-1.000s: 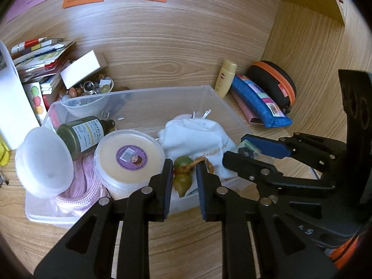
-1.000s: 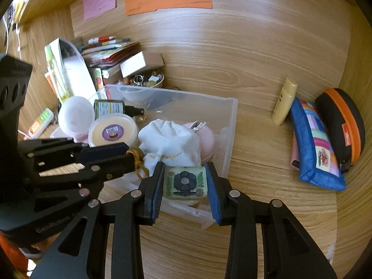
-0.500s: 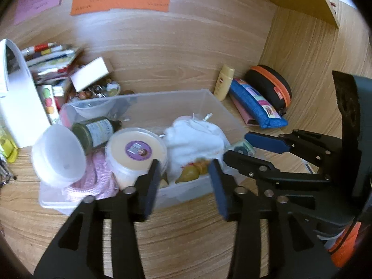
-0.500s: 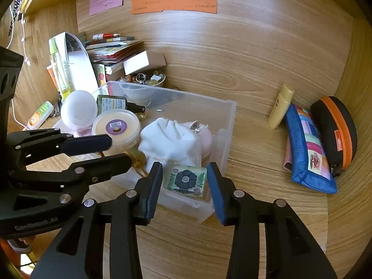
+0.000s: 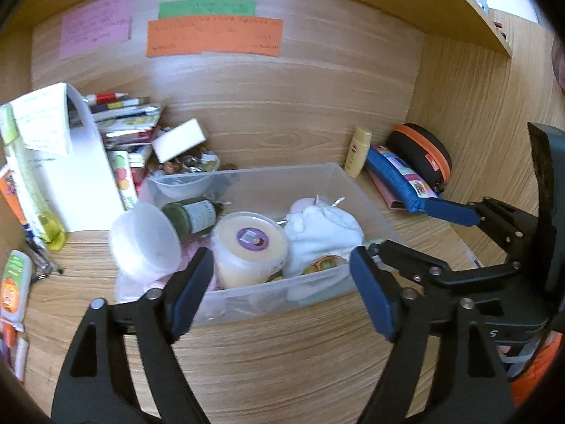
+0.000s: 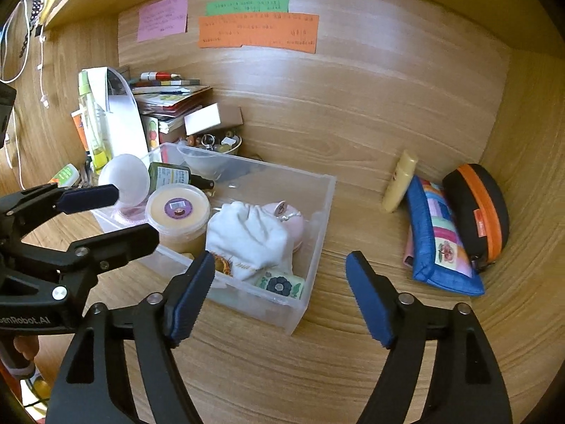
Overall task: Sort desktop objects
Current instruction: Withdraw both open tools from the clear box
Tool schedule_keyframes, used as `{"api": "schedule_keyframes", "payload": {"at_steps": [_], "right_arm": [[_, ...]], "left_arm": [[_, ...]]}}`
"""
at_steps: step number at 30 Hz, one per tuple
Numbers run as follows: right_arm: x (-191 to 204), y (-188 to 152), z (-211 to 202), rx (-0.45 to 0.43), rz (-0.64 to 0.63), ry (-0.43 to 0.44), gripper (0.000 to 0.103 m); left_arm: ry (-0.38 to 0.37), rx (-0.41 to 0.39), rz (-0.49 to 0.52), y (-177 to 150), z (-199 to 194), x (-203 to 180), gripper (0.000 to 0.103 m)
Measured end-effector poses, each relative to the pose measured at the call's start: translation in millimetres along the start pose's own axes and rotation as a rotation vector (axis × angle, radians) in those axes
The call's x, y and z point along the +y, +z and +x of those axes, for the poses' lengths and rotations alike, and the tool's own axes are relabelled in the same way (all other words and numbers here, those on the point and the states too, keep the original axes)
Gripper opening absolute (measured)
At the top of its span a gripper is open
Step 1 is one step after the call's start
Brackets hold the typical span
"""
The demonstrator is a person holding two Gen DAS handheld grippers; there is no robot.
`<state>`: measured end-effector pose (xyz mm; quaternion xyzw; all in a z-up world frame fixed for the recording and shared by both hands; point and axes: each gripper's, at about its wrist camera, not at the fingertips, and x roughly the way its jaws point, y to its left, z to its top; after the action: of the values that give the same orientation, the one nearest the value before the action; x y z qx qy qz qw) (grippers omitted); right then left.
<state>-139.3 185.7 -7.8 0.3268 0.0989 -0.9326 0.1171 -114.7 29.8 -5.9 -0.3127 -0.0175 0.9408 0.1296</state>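
Now the wooden table [image 6: 353,371] sits in a wood-panelled alcove with pink, green and orange paper notes [image 6: 257,31] on the far wall. On it the clear plastic bin [image 6: 317,233] lies with its long axis from far left to near right. Both the left hand-held gripper [image 5: 282,293] and right hand-held gripper [image 6: 279,293] have just been opening; their jaws stand wide apart, holding nothing.

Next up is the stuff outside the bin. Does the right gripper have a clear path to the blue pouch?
Probably yes: the right gripper is open and empty, and only bare desk lies before the blue pouch.
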Motion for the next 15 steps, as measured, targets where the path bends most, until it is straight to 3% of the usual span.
{"api": "schedule_keyframes", "payload": {"at_steps": [2, 7, 11, 13, 15], "right_arm": [[0, -1, -5, -0.003, 0.006, -0.001, 0.084], [4, -3, -21, -0.026, 0.02, 0.017, 0.087], [10, -6, -39, -0.063, 0.018, 0.012, 0.091], [12, -7, -48, -0.084, 0.028, 0.01, 0.101], [13, -8, -58, -0.116, 0.042, 0.008, 0.102]], "left_arm": [[0.031, -0.018, -0.002, -2, -8, 3, 0.093], [0.1, -0.05, 0.001, -6, -26, 8, 0.098], [0.176, -0.087, 0.008, -11, -42, 9, 0.1], [0.225, -0.111, 0.02, -15, -50, 6, 0.101], [0.261, -0.138, 0.033, -18, -58, 4, 0.101]]}}
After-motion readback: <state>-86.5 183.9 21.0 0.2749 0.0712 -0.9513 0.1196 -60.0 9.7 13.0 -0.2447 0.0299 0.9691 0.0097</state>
